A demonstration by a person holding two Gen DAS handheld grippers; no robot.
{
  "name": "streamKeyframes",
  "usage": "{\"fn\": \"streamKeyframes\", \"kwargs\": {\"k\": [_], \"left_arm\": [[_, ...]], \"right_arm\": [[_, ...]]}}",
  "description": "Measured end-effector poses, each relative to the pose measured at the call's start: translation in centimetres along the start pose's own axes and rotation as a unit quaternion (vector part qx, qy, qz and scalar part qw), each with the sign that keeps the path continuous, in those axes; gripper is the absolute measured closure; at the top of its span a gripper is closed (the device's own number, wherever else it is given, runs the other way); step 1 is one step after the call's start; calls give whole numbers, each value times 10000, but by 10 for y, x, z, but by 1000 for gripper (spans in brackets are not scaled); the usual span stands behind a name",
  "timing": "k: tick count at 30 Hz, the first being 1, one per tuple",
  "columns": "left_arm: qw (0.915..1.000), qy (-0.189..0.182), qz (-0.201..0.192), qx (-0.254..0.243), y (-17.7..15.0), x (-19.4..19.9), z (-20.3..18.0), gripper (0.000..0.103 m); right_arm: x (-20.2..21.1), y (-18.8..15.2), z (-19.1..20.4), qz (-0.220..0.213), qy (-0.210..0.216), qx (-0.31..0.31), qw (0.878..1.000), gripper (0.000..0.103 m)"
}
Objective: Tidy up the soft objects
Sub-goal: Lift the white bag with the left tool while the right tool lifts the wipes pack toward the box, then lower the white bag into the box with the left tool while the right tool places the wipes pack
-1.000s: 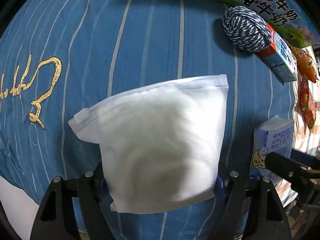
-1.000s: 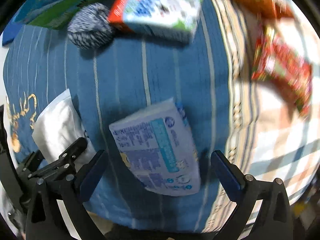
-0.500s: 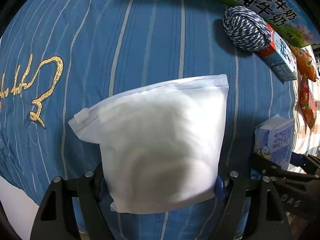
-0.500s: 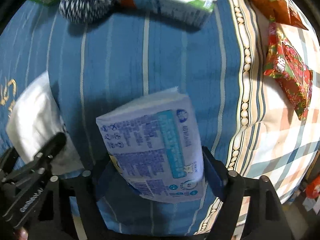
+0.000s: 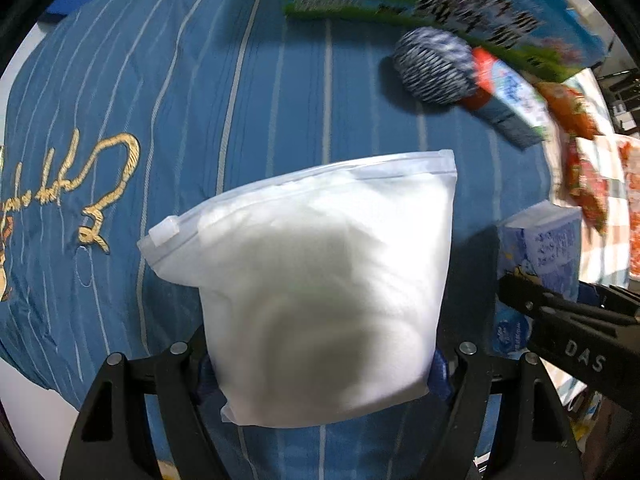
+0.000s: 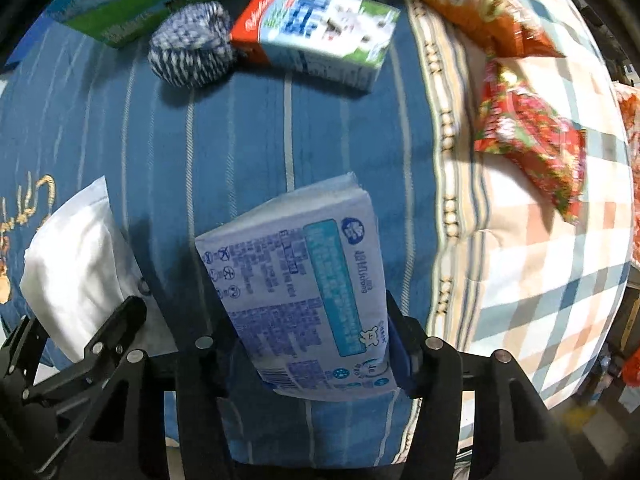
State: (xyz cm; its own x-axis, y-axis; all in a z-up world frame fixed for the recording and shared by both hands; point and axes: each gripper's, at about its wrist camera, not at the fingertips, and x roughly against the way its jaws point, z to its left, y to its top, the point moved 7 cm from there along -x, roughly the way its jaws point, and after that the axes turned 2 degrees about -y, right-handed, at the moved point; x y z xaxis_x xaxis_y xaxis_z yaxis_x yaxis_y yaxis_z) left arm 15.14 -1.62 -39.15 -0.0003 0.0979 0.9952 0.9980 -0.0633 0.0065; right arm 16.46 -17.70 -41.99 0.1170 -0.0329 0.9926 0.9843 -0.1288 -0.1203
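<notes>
My left gripper (image 5: 320, 364) is shut on a white zip pouch (image 5: 320, 280) of soft filling, held over a blue striped cushion (image 5: 200, 120). My right gripper (image 6: 308, 344) is shut on a blue-printed tissue pack (image 6: 304, 288). The pouch also shows at the left of the right wrist view (image 6: 76, 264). The tissue pack shows at the right of the left wrist view (image 5: 540, 248), with the right gripper's fingers (image 5: 560, 320) around it.
A navy-and-white yarn ball (image 6: 188, 48), a milk carton (image 6: 316, 36) and a large green-blue milk box (image 5: 440, 12) lie at the cushion's far edge. Red and orange snack packets (image 6: 532, 148) lie on a plaid blanket (image 6: 540, 280) to the right.
My right gripper has closed on the tissue pack and lifted it. My left gripper has moved with the pouch; the far objects have shifted in its view.
</notes>
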Motion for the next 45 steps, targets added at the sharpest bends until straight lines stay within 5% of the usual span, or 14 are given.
{"fn": "streamKeyframes", "kwargs": {"k": [12,19,29,37,45], "left_arm": [[9942,-70,-1052,-227,19,109,-26,26],[9864,-232,-1615,-197,41,177,-41,26],[9743,-604,-2152,-264,111,248,-62,26],[9786,-952,-1815,-203,221,233,-73,26],[9860,-1537,-614,180,334,143,-78,26]], "right_arm": [[133,-6,-29,-757,424,40,9962,44],[175,-15,-22,-1364,626,116,9886,44],[251,43,-16,-1919,937,347,9763,44],[253,155,-18,-1898,735,505,9778,44],[190,280,-21,-1256,756,363,9885,44]]}}
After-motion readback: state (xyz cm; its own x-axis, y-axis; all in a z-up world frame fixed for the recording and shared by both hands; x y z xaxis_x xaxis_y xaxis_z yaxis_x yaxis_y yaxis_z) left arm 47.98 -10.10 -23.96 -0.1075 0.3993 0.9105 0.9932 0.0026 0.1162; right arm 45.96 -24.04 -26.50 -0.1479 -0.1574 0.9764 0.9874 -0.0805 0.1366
